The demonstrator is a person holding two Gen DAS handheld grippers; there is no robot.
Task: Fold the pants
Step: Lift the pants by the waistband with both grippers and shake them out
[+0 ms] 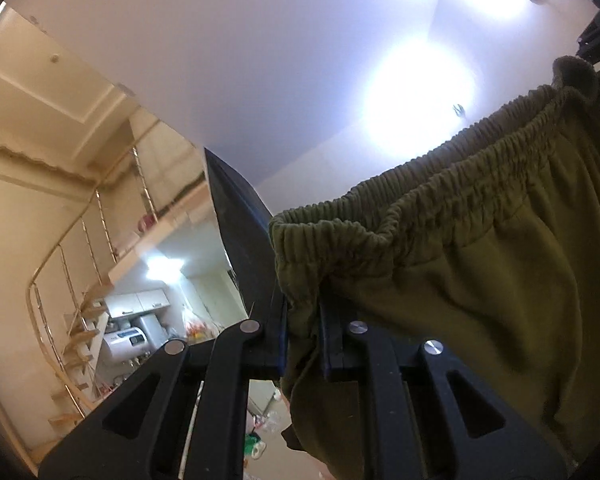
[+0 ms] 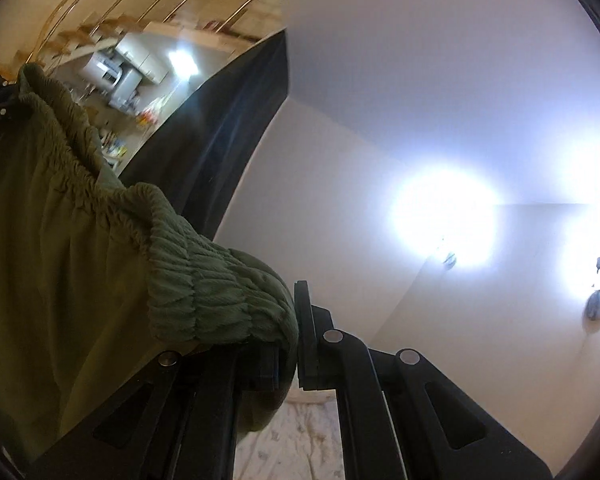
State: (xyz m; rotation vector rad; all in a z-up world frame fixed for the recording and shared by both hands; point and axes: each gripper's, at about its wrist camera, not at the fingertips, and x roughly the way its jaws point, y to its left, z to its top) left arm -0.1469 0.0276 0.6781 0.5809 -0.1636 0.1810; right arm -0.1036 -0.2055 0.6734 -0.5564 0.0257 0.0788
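Presently: left tongs [image 1: 303, 336] clamped on one end of waistband of olive pants [image 1: 480, 248], cloth pinched between pads. Right tongs [image 2: 290, 354] clamped on opposite waistband end, elastic bunched over inner finger. Pants hang between both tongs, waistband stretched across, legs dropping below. Ceiling lamp [image 2: 446, 216] beyond right tongs; staircase [image 1: 80, 320] beyond left tongs.

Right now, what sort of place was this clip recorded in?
Most likely a home, perhaps a two-level flat: a curved wooden staircase with a metal handrail climbs to an upper level, a small kitchen with white wall cabinets sits beneath it, and bright ceiling lights glare overhead.
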